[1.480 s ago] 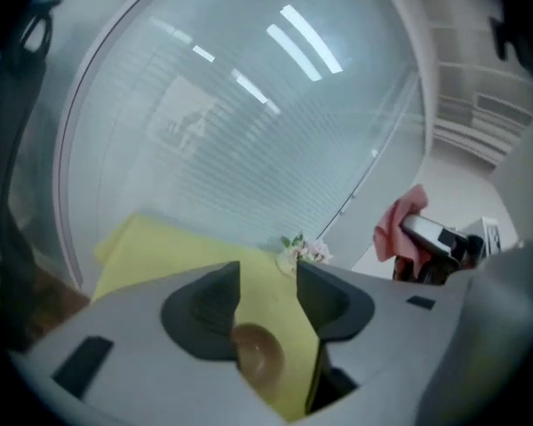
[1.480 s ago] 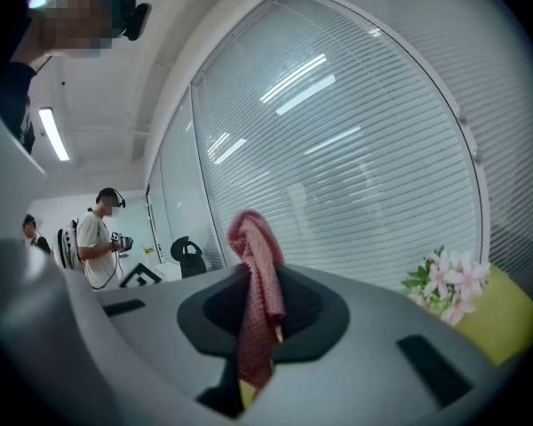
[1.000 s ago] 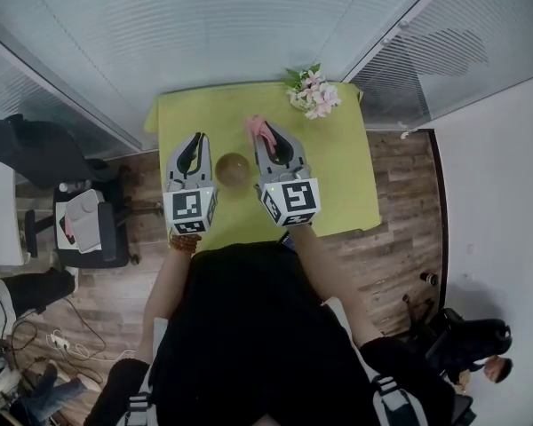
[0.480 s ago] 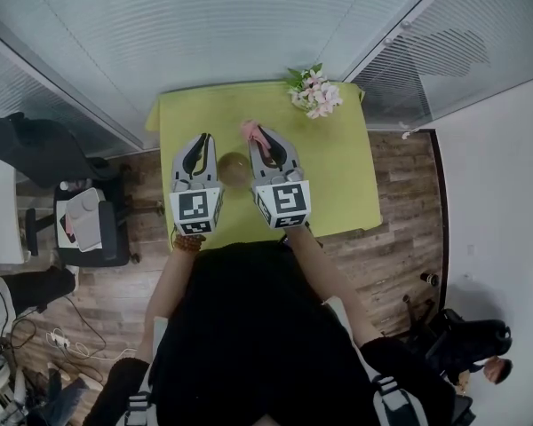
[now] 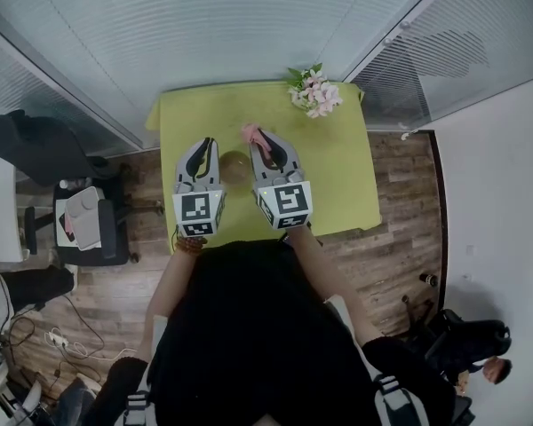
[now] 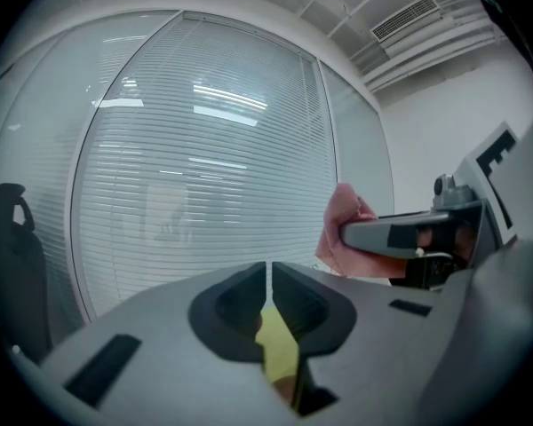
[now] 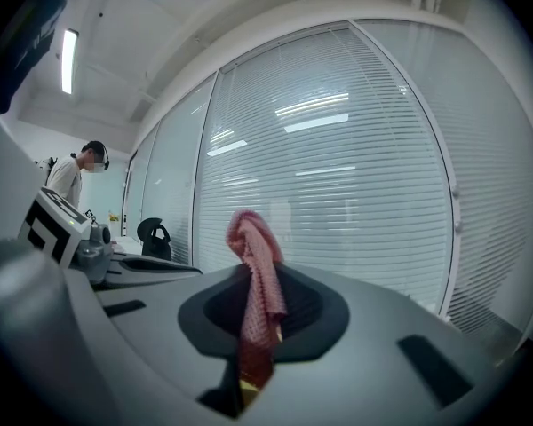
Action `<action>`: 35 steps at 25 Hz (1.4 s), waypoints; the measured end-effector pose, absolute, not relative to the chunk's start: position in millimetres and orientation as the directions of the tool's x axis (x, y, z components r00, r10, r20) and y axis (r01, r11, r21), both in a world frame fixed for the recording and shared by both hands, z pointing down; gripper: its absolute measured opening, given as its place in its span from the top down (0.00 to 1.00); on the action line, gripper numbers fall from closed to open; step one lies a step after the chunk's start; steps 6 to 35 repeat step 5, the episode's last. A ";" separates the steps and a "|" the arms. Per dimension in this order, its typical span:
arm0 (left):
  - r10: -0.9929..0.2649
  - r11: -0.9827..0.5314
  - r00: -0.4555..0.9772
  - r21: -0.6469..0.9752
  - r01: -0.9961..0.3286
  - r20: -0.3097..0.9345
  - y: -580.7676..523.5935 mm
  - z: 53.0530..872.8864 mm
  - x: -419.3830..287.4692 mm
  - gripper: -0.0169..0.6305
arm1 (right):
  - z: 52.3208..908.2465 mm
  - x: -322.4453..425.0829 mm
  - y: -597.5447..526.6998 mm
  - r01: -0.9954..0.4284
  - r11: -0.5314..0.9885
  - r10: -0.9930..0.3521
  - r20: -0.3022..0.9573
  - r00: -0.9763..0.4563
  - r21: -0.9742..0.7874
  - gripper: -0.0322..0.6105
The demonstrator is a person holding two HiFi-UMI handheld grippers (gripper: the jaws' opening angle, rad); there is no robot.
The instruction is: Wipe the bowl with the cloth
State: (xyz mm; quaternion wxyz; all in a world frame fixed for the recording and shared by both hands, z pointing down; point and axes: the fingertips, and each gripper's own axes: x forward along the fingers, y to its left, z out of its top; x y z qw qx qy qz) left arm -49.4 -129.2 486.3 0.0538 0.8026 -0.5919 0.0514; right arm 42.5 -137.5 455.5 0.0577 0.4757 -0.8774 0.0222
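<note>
A small brownish bowl [image 5: 234, 167] stands on the yellow-green table [image 5: 338, 176], between my two grippers. My right gripper [image 5: 259, 137] is shut on a pink cloth [image 5: 250, 130], which sticks up past its tips over the table just beyond the bowl. In the right gripper view the cloth [image 7: 258, 291] hangs pinched between the jaws of the right gripper [image 7: 259, 278]. My left gripper [image 5: 206, 142] is shut with nothing in it, just left of the bowl. In the left gripper view the left gripper [image 6: 268, 269] has its jaws together, and the cloth [image 6: 345, 231] shows at the right. Both grippers point up and forward, above the table.
A bunch of pink and white flowers [image 5: 314, 92] lies at the table's far right corner. White blinds [image 5: 204, 25] close off the far side. A black chair [image 5: 35, 149] and a stool with things on it [image 5: 89, 224] stand to the left on the wood floor.
Both grippers have drawn slightly closer together around the bowl. The cloth has shifted a little to the left with the right gripper.
</note>
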 end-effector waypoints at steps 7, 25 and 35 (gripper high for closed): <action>-0.947 -0.285 0.287 0.031 -0.958 0.144 -127.5 484.7 -52.6 0.93 | 456.5 49.6 -137.1 -0.842 0.539 -0.836 0.127 -0.533 0.015 0.92; -0.947 -0.285 0.287 0.031 -0.958 0.144 -127.5 484.7 -52.6 0.93 | 456.5 49.6 -137.1 -0.842 0.539 -0.836 0.127 -0.533 0.015 0.92; -0.947 -0.285 0.287 0.031 -0.958 0.144 -127.5 484.7 -52.6 0.93 | 456.5 49.6 -137.1 -0.842 0.539 -0.836 0.127 -0.533 0.015 0.92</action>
